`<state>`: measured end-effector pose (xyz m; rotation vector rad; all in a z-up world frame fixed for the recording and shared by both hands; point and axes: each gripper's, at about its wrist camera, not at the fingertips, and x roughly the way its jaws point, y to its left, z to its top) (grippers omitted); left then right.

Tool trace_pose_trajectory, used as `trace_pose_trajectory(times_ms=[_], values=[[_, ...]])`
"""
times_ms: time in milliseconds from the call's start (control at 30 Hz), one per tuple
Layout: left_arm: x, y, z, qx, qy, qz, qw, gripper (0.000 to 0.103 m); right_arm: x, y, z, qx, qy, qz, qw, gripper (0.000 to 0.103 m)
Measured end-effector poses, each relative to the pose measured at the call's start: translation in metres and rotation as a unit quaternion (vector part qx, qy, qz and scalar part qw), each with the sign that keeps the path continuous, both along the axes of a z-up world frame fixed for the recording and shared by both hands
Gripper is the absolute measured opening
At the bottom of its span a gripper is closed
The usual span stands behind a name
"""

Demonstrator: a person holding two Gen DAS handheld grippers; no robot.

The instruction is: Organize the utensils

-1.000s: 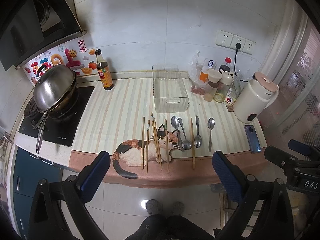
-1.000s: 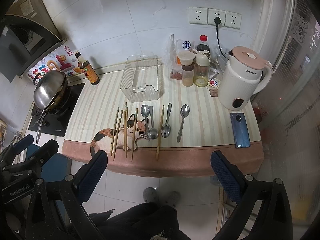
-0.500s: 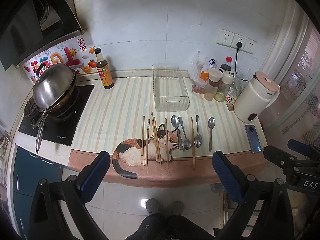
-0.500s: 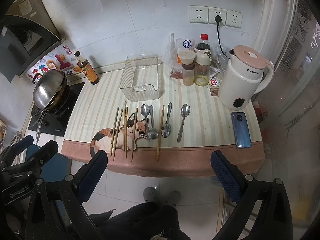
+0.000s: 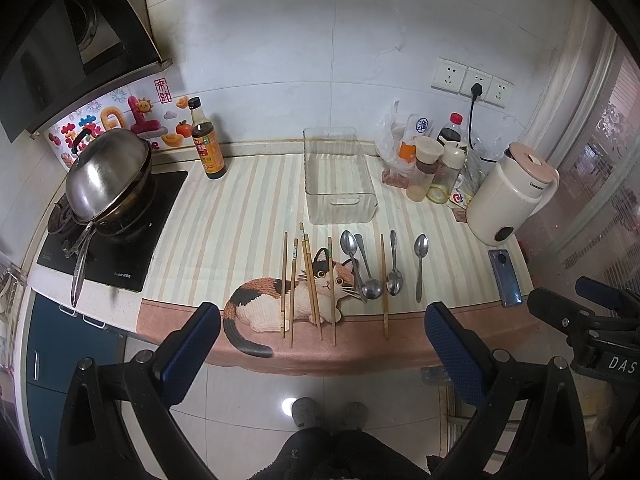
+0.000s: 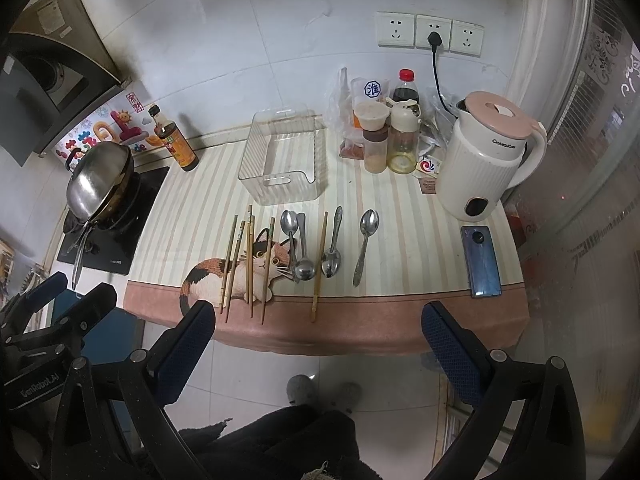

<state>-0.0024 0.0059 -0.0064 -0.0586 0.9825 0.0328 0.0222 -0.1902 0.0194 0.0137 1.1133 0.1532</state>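
Several wooden chopsticks (image 5: 285, 280) (image 6: 320, 264) lie side by side on a cat-print mat (image 5: 260, 304) at the counter's front. To their right lie several metal spoons (image 5: 421, 246) (image 6: 369, 222). An empty clear plastic bin (image 5: 340, 200) (image 6: 280, 184) stands just behind them. My left gripper (image 5: 322, 344) hangs open over the floor in front of the counter edge, holding nothing. My right gripper (image 6: 318, 344) is open too, at about the same distance from the counter, and shows in the left wrist view at the far right (image 5: 592, 308).
A white kettle (image 5: 508, 200) and a blue phone (image 5: 506, 276) occupy the counter's right end, with condiment bottles (image 5: 432, 168) behind. A soy sauce bottle (image 5: 208, 148) and a lidded wok (image 5: 106, 176) on a stove are at the left. A person's slippered feet (image 5: 328, 412) stand below.
Both views have drifted very slightly. The utensils lie where they were, and both grippers stay open and clear of the counter.
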Motion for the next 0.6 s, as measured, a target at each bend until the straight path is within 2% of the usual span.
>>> trace_pose_trajectory(times_ms=[200, 333, 467, 533, 600], values=[[0.006, 0.002, -0.004, 0.016, -0.016, 0.018, 0.9996, 0.103, 0.008, 0.003, -0.010, 0.004, -0.013, -0.019, 1.000, 0.103], [0.022, 0.009, -0.013, 0.071, -0.045, 0.062, 0.9945, 0.103, 0.023, -0.006, -0.025, 0.012, -0.021, -0.047, 0.999, 0.103], [0.043, 0.022, -0.041, 0.104, -0.030, 0.095, 0.9895, 0.103, 0.047, -0.017, -0.053, 0.024, -0.016, -0.076, 0.997, 0.103], [0.054, 0.029, -0.061, 0.107, -0.013, 0.104, 0.9887, 0.103, 0.059, -0.022, -0.071, 0.033, -0.004, -0.083, 0.996, 0.100], [0.066, 0.036, -0.086, 0.111, 0.014, 0.111, 0.9874, 0.103, 0.070, -0.021, -0.094, 0.037, 0.012, -0.082, 0.996, 0.084]])
